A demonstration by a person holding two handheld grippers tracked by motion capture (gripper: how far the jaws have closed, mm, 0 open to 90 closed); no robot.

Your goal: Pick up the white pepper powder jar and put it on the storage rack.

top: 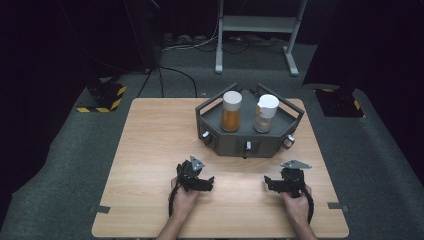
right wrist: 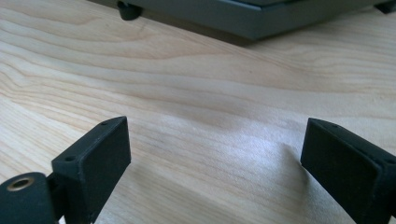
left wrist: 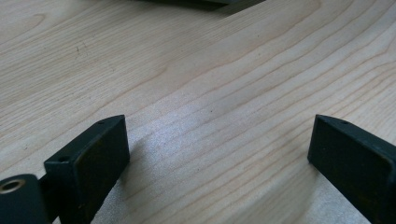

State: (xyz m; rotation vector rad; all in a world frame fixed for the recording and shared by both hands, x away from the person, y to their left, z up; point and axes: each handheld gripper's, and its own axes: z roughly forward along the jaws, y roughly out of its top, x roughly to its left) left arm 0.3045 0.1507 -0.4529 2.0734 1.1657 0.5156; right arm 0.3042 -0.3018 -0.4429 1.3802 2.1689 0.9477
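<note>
1. Across the middle of the high view sits the wooden table (top: 150, 150); its lower half holds both hands, its upper centre the grey tray (top: 248, 143).
2. Tray carries two upright jars, side by side and apart: amber jar (top: 231, 112) at left, pale jar (top: 265, 114) at right. Long axes vertical, white caps on top.
3. Left gripper (top: 210, 183) at lower centre-left, jaws wide apart, nothing between them; bare wood in the left gripper view (left wrist: 210, 93).
4. Right gripper (top: 268, 183) at lower centre-right, jaws also spread and empty; tray edge (right wrist: 243, 21) shows at the top of its view.
5. Key relation: both jars lie up-frame of the grippers, well apart from them. Amber jar is nearer the left gripper, pale jar nearer the right. My read: either reach goes up-frame over the tray's front wall.
</note>
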